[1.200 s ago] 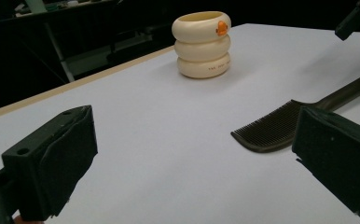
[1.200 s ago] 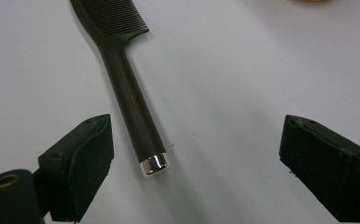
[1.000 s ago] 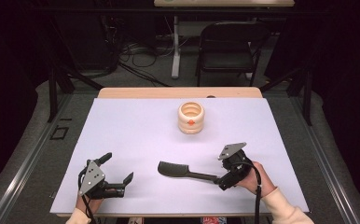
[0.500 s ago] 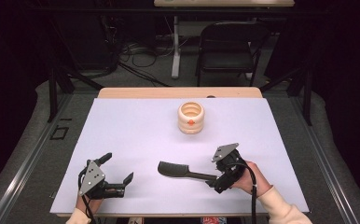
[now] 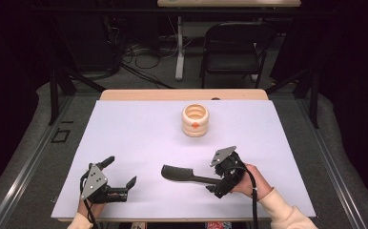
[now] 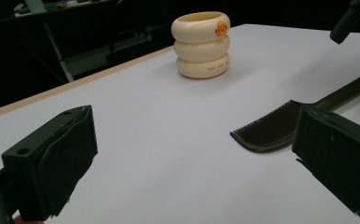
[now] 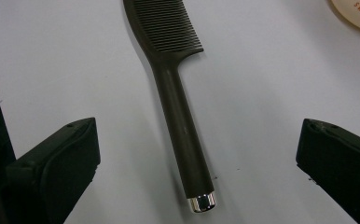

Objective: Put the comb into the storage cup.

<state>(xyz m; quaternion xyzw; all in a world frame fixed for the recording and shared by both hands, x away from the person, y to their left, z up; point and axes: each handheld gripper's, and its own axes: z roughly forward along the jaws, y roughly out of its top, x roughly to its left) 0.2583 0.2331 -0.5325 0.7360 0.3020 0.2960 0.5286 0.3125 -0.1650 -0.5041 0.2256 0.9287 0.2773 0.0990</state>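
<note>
At the near left of the white table (image 5: pixel 139 129) we hold our left gripper (image 5: pixel 121 180) low over the surface, its jaws spread wide with nothing between them. To its right the dark comb (image 5: pixel 184 174) lies flat, its toothed head toward the left gripper and its handle running toward our right hand. There our right gripper (image 5: pixel 216 185) hovers at the handle's silver-capped end, jaws released and standing apart on either side, not touching it. Farther back, near the table's middle, stands the cream ringed cup (image 5: pixel 195 120), well apart from the comb.
</note>
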